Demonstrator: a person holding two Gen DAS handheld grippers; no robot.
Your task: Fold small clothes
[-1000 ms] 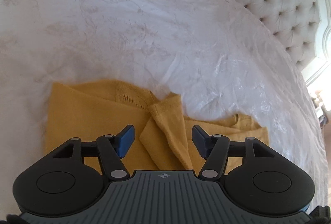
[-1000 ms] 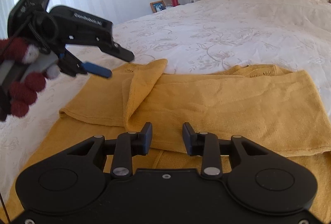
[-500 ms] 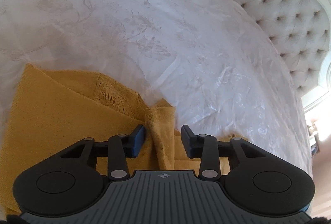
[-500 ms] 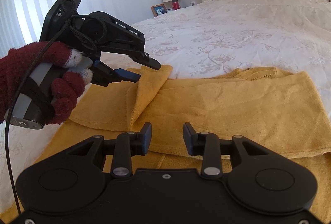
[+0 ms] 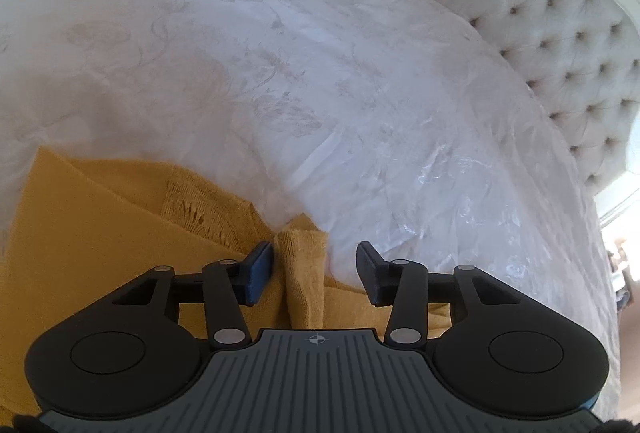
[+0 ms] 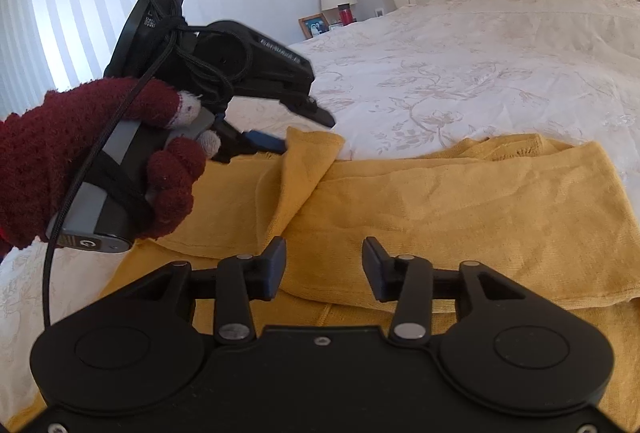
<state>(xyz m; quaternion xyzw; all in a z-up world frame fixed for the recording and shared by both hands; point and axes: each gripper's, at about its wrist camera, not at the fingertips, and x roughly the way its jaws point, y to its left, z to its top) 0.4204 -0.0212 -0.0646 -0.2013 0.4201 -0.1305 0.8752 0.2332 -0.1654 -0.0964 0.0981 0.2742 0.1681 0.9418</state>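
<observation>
On a white bedspread [image 6: 460,73], the left gripper [image 5: 316,269] opens its jaws around a raised cuff [image 5: 302,253] of the yellow garment [image 6: 440,201], not pinching it. The right gripper [image 6: 324,269], opening too, holds nothing. Unclamped, the cuff risks flopping back and spoiling the fold.

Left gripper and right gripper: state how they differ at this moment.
The left gripper, grey ribbed body with blue pads, has a raised fold of the yellow knitted garment standing between its fingers. The right gripper, smooth black body with dark pads, has only flat cloth beyond its fingers. The left is at the garment's edge by the white bedspread; the right is over its middle. Shared: both jaws are opening, and neither presses cloth.
</observation>
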